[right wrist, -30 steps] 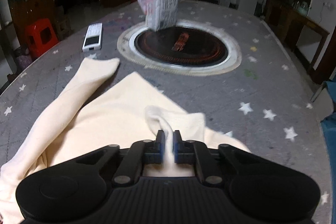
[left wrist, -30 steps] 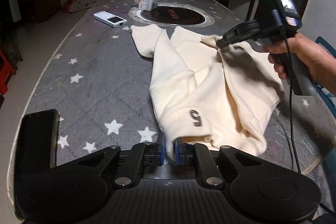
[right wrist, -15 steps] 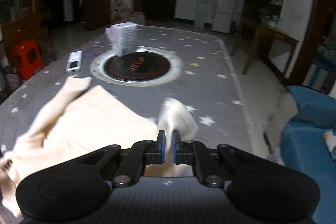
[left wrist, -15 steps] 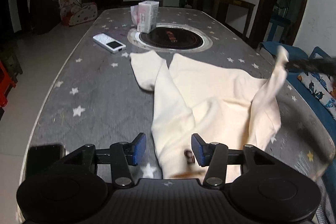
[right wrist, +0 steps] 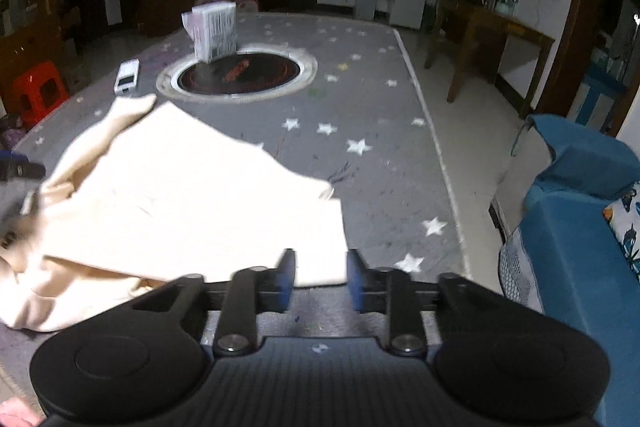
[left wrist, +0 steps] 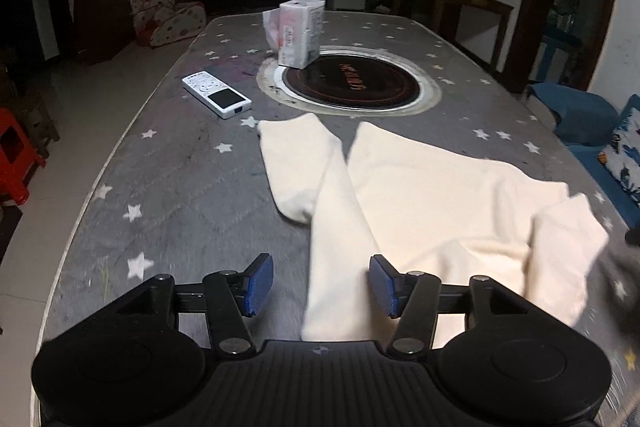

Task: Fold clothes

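Cream-coloured garment (left wrist: 432, 203) lies spread but rumpled on the star-patterned surface (left wrist: 180, 187), nearer the 6 o'clock end than the round inset hob (left wrist: 350, 85), with one sleeve (left wrist: 296, 167) reaching toward 11 o'clock and a second flap bunched at 3 o'clock. Left gripper (left wrist: 320, 285) hovers over the near sleeve with jaws wide, clasping nothing. Right gripper (right wrist: 320, 275) sits at the cloth's near corner, jaws parted around the hem without pinching it.

Risks, as I judge them: with neither side gripping, the bunched flap at 3 o'clock may be folded in crooked, locking a crease into the stack. A pinch taken too deep could catch two layers and drag the whole body askew. A wide sweep toward 12 o'clock could push the sleeve into the white remote (left wrist: 216, 99) or knock the tissue pack (left wrist: 300, 33) standing on the hob's rim.
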The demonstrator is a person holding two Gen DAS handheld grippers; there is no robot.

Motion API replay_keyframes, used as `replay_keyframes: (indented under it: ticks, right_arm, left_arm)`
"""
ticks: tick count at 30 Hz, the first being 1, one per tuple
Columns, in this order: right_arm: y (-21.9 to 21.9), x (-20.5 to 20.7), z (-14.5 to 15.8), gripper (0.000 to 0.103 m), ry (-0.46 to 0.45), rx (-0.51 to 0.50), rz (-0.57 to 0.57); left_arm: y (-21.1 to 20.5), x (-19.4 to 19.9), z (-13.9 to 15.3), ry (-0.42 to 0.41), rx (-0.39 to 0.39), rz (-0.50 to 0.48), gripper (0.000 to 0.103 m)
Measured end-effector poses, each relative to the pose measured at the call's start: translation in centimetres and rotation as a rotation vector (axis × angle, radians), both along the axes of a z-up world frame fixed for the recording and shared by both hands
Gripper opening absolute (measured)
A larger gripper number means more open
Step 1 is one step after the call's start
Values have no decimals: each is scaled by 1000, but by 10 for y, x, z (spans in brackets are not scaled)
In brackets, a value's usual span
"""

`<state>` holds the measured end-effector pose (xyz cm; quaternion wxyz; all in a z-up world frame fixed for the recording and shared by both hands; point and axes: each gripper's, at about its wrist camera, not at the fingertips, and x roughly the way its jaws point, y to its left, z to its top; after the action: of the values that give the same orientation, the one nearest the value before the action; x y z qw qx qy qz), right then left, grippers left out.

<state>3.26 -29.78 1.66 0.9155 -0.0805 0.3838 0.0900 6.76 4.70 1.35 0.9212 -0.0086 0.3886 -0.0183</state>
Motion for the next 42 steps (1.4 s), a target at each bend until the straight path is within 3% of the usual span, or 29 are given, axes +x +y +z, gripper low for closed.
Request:
replay_keyframes:
  ticks: [4, 10, 12, 14, 15, 24, 26, 28, 31, 36, 42]
  right_arm:
    - [-2, 19, -20, 42, 33, 18, -22]
    - [-7, 37, -39, 42, 72, 74, -47]
    - [-7, 37, -39, 38, 72, 82, -41]
    - [-7, 37, -39, 19, 78, 97, -29]
    - [-7, 37, -38, 15, 82, 109, -23]
    - [-7, 30, -20, 9, 16, 74, -22]
    - [-9, 27, -13, 9, -4, 54, -28]
    - [-14, 24, -5, 9, -27, 28, -42]
    - [-27, 17, 5, 9, -52, 12, -78]
    - [-48, 5, 11, 9, -65, -21, -133]
    - [-66, -2, 5, 9, -71, -77, -193]
  left_arm:
    - [6, 23, -3, -3, 4, 26, 65]
    - [14, 54, -13, 23, -9, 41, 66]
    - [14, 62, -17, 27, -20, 34, 66]
    - [13, 69, -19, 21, -31, 29, 66]
    - [13, 72, -20, 20, -34, 28, 66]
    - [3, 96, -19, 36, -60, -11, 65]
    - [0, 102, -24, 51, -49, -21, 59]
    - [-1, 106, -29, 65, -42, -28, 21]
    - [3, 102, -29, 53, -36, -20, 9]
    - [18, 81, -18, -3, 21, 37, 5]
    - [60, 38, -8, -24, 25, 155, 5]
